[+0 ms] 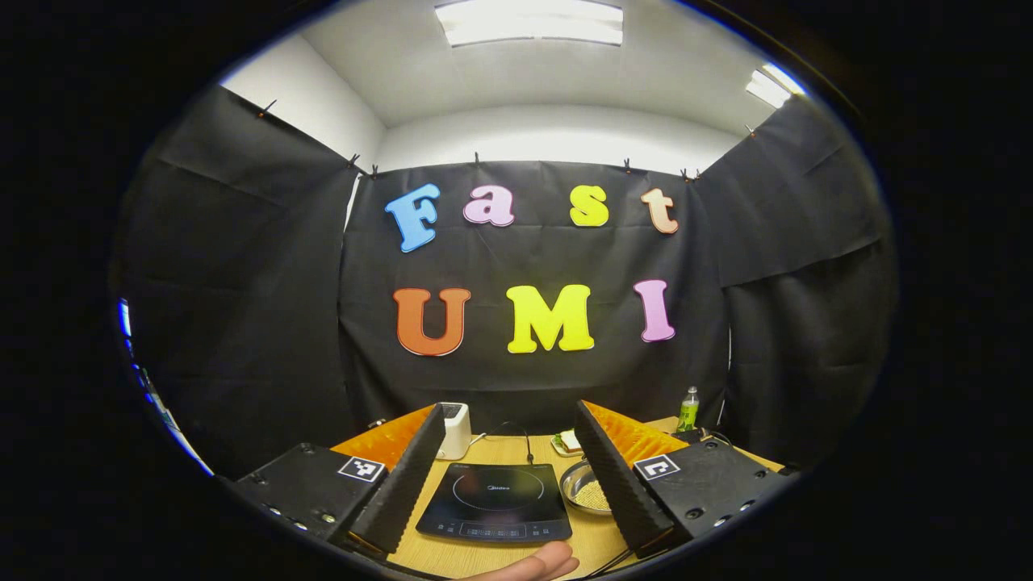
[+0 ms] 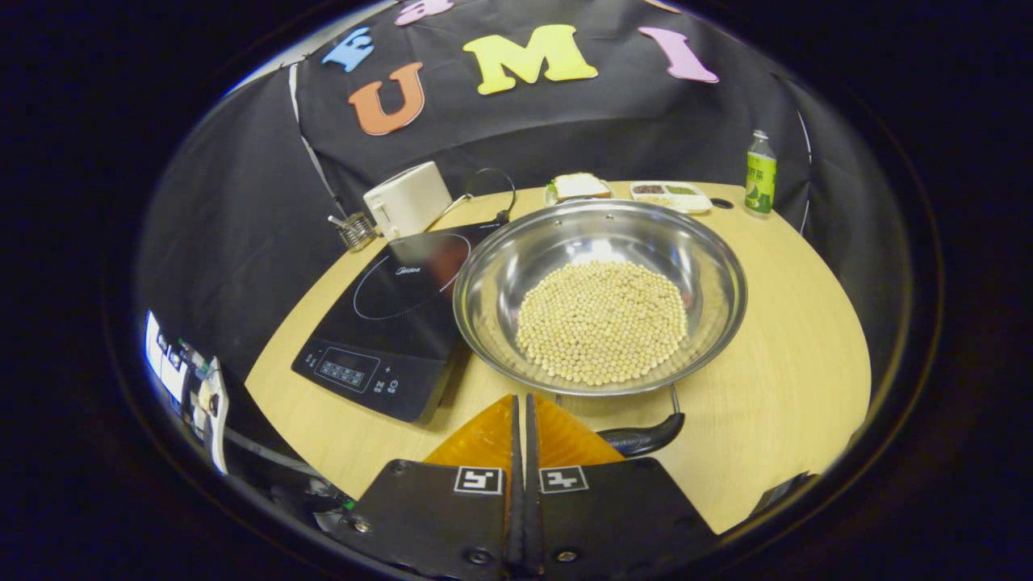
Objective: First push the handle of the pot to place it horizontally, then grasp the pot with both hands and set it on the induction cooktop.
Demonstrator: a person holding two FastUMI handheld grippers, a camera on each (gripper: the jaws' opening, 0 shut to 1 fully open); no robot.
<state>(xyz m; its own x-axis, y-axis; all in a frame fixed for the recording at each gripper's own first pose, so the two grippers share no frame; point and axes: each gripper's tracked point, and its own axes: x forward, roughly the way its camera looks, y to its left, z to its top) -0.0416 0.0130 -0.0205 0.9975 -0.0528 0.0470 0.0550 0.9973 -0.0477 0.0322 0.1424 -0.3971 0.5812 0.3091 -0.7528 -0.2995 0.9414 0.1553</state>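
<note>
Pot [image 2: 599,294], filled with beans [image 2: 601,332], sits on the desk [image 2: 775,339] just right of the cooktop [image 2: 387,323], rim overlapping its edge. Handle [image 2: 646,438] lies near the right hand-held gripper [image 2: 523,420], whose fingers are pressed together on nothing. Left hand-held gripper [image 1: 508,476] is spread wide, raised over the cooktop.

Risks: a hard shove on the handle could spin the pot or slosh beans out; an uneven two-sided lift could tilt it.

Room: bare desk right of the pot; toaster [image 2: 406,200], bottle [image 2: 759,173] and trays [image 2: 670,194] stand at the far edge.
</note>
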